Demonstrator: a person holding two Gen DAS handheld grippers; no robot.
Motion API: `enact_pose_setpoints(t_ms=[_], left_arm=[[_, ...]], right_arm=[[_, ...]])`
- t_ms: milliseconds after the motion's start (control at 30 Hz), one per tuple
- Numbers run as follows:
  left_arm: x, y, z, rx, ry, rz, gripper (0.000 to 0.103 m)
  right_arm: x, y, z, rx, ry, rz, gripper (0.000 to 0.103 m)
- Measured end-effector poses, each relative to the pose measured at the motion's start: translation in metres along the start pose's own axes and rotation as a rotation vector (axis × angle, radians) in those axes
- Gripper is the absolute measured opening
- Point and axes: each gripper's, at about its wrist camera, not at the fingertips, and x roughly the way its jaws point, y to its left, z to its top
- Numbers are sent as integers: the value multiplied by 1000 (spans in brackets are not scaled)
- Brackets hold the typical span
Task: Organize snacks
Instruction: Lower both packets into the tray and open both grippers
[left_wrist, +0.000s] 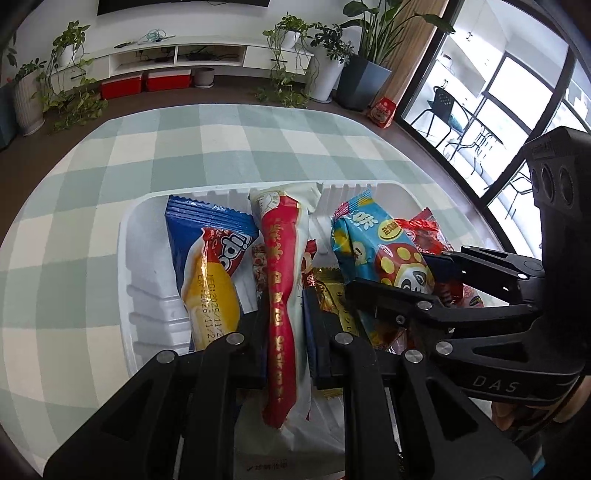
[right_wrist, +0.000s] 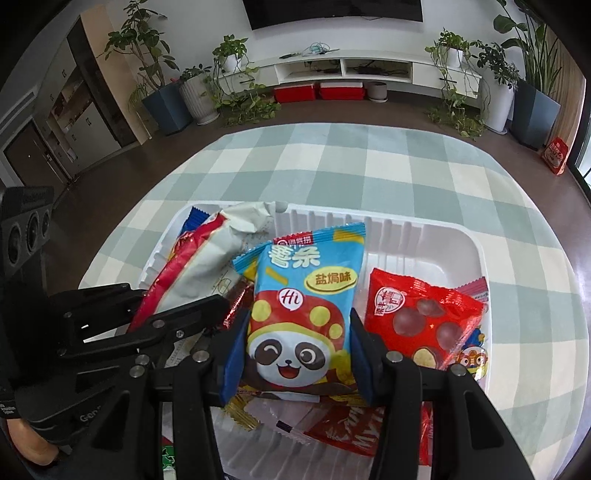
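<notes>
A white plastic tray (left_wrist: 147, 295) (right_wrist: 424, 236) holds several snack packets. My left gripper (left_wrist: 286, 321) is shut on a long red and white packet (left_wrist: 284, 288), which sticks out over the tray. My right gripper (right_wrist: 299, 343) is shut on a blue panda packet (right_wrist: 303, 306), its blue pads (right_wrist: 234, 354) pressing both sides. Each gripper shows in the other's view: the right gripper (left_wrist: 406, 277) with the panda packet (left_wrist: 373, 243), the left gripper (right_wrist: 173, 301) with the red and white packet (right_wrist: 199, 269). A blue and yellow packet (left_wrist: 207, 266) lies at the tray's left.
A red packet of round sweets (right_wrist: 424, 314), a gold packet (left_wrist: 332, 291) and a red lettered packet (right_wrist: 351, 432) lie in the tray. A green and white checked cloth (right_wrist: 369, 166) covers the table. Plants, a white cabinet and red boxes (right_wrist: 317, 91) stand beyond.
</notes>
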Motion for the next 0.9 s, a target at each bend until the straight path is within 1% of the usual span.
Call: enact_pose_setpoints(t_ms=[333,467,500,533,567,600,667,700,767,833,900], left_arm=[[6,6,2,-21,7,3,15],[5,5,3,-25,5,19,19],[4,5,3,-25,3,22,22],[3,6,3,-26,0,22,26],[2,6,3,-29,-3,25,31],[0,6,3,-33,-7,26,34],[-7,8,4,-45,-23,16,51],[-10,8,5,-48,-31,13,56],[-21,7,6,-46,-50,2,71],[-33,4,6,-38,-73,-14,76],[-44,1,4,-34,-89,-24,76]], right_arm=[[6,0,-1,-19,3,7,53],[3,-1,0,0,1,15,55],[1,-1,0,2,-6,19,57],[-1,-1,-1,4,-12,21,60],[-2,-2,-1,5,-18,20,60],[-4,-2,-2,6,-21,23,61],[-9,-4,-1,10,-31,29,63],[-12,-6,-1,17,-42,38,64],[-22,-9,0,34,-67,55,68],[-35,-13,0,54,-99,69,72],[-47,-16,-1,68,-127,95,73]])
